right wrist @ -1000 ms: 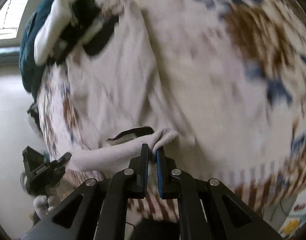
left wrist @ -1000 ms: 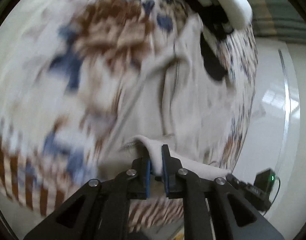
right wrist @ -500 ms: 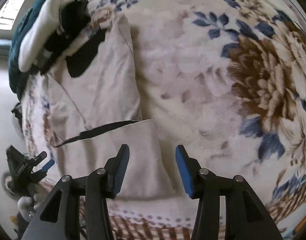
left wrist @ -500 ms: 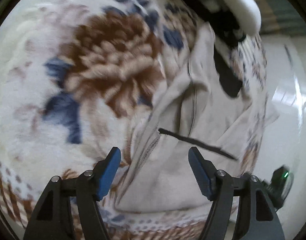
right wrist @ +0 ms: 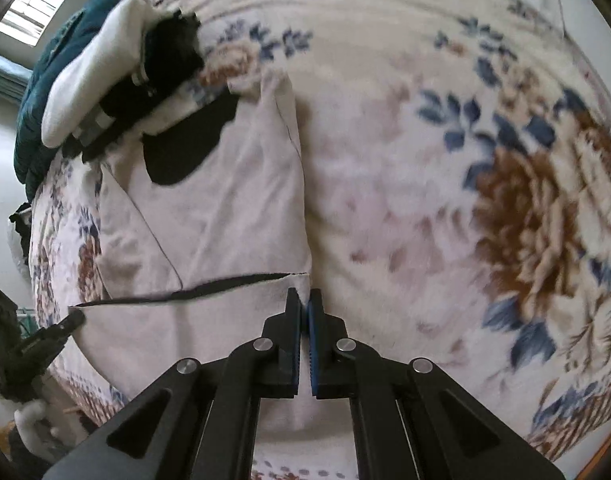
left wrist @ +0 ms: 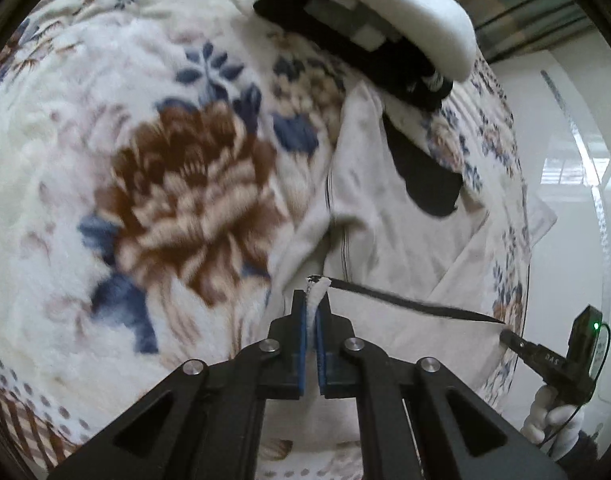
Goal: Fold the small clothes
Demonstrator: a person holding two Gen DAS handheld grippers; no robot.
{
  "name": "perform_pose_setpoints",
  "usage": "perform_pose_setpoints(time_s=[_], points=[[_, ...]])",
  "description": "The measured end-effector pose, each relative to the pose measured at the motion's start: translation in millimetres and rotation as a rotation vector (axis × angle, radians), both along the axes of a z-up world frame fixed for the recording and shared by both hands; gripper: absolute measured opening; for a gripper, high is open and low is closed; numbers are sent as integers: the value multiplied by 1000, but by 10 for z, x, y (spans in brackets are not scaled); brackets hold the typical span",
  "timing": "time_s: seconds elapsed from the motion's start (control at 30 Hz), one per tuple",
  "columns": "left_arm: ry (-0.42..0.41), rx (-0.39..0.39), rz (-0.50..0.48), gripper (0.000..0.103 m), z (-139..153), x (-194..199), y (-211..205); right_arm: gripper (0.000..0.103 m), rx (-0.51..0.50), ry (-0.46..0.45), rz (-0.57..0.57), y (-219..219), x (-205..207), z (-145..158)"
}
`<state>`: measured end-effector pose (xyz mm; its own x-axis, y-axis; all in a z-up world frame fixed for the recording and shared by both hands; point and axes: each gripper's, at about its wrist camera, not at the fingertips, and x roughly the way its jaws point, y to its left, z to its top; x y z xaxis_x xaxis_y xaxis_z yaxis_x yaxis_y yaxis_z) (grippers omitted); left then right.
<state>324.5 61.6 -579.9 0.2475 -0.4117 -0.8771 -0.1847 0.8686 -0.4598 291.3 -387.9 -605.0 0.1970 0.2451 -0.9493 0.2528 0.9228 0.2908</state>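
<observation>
A cream garment point(left wrist: 389, 208) with a dark-edged folded hem lies flat on the floral blanket point(left wrist: 153, 184); in the right wrist view it point(right wrist: 209, 216) fills the left centre. My left gripper point(left wrist: 314, 300) is shut on the left corner of the folded hem. My right gripper point(right wrist: 304, 304) is shut on the hem's right corner. Each gripper shows in the other's view, the right one point(left wrist: 513, 338) and the left one point(right wrist: 71, 318). A black patch point(left wrist: 425, 184) lies on the garment's far part.
A pile of folded clothes, white point(left wrist: 393, 4) over black point(left wrist: 357, 52), sits at the garment's far end, with a teal item point(right wrist: 37, 92) behind it. The blanket's edge and a white floor point(left wrist: 565, 128) lie to the right in the left wrist view.
Both grippers were shut on cloth a second ago, opened over the laid-down fold half a second ago, and are now shut on the two corners of the folded hem.
</observation>
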Motion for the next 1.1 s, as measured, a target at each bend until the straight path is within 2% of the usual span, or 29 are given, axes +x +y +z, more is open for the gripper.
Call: perform_pose_setpoints(time_s=[0.17, 0.3, 0.33, 0.4, 0.47, 0.5, 0.57, 0.67, 0.77, 0.83, 0.93, 1.0, 1.03, 1.07, 1.1], points=[[16, 10, -12, 2, -171, 364, -34, 3, -36, -2, -24, -61, 197, 30], [125, -40, -45, 5, -512, 618, -77, 3, -60, 76, -18, -57, 397, -247], [157, -49, -47, 11, -563, 655, -75, 6, -54, 118, -12, -47, 455, -344], [164, -45, -48, 26, -511, 692, -33, 16, -34, 165, -19, -43, 512, -414], [139, -72, -43, 59, -374, 708, 17, 45, -12, 152, -37, -67, 543, -296], [123, -85, -35, 65, -283, 737, 37, 49, -11, 136, -39, -71, 556, -209], [74, -96, -47, 69, -98, 870, 18, 53, -23, 100, -34, -60, 636, 3], [26, -28, -119, 69, 46, 1221, -177, 54, -47, 74, 8, -8, 928, 153], [21, 78, -209, 69, -17, 1613, -456, 54, -105, 50, 46, 36, 1370, 150], [27, 144, -273, 69, -120, 1862, -647, 54, -133, 45, 81, 101, 1647, 78], [47, 231, -338, 69, -311, 2101, -851, 54, -163, 89, 151, 240, 2113, -180], [68, 248, -360, 67, -455, 2221, -928, 54, -180, 117, 204, 334, 2327, -342], [63, 247, -377, 59, -505, 2274, -966, 53, -189, 133, 231, 385, 2403, -423], [52, 239, -394, 27, -538, 2301, -1003, 53, -210, 151, 259, 438, 2484, -516], [51, 236, -418, 8, -579, 2322, -1043, 53, -227, 162, 291, 490, 2554, -598]])
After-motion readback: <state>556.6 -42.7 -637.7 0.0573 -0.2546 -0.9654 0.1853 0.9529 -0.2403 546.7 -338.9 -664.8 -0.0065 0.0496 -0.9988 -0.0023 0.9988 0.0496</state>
